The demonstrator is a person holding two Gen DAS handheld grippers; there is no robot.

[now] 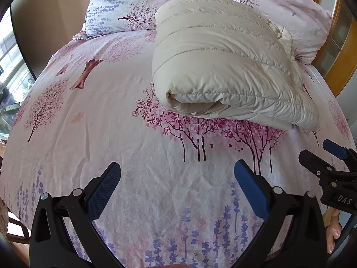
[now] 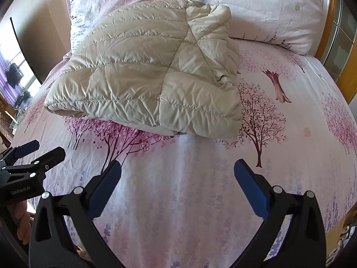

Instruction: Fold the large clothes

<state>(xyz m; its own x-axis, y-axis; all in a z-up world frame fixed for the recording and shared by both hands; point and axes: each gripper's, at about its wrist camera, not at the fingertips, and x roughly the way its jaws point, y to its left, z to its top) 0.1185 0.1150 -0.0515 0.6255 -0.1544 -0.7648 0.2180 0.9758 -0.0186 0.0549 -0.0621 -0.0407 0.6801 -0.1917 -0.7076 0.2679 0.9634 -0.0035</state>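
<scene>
A cream quilted puffer jacket (image 1: pixel 223 62) lies folded into a thick bundle on the bed, its rolled edge facing me; the right wrist view shows the same jacket (image 2: pixel 145 73) from the other side. My left gripper (image 1: pixel 177 172) hangs open over the bedsheet, well short of the jacket, with nothing between its blue pads. My right gripper (image 2: pixel 177 172) is open too, also over bare sheet in front of the jacket. Each gripper shows in the other's view: the right gripper (image 1: pixel 323 154) at the right edge, the left gripper (image 2: pixel 42 150) at the left edge.
The bed is covered by a pink sheet (image 1: pixel 111 134) printed with trees and lavender. Two matching pillows (image 2: pixel 256 6) lie behind the jacket by a wooden headboard (image 1: pixel 343 51). A window (image 1: pixel 11 67) is at the left. A person's hand (image 1: pixel 333 234) holds the right gripper.
</scene>
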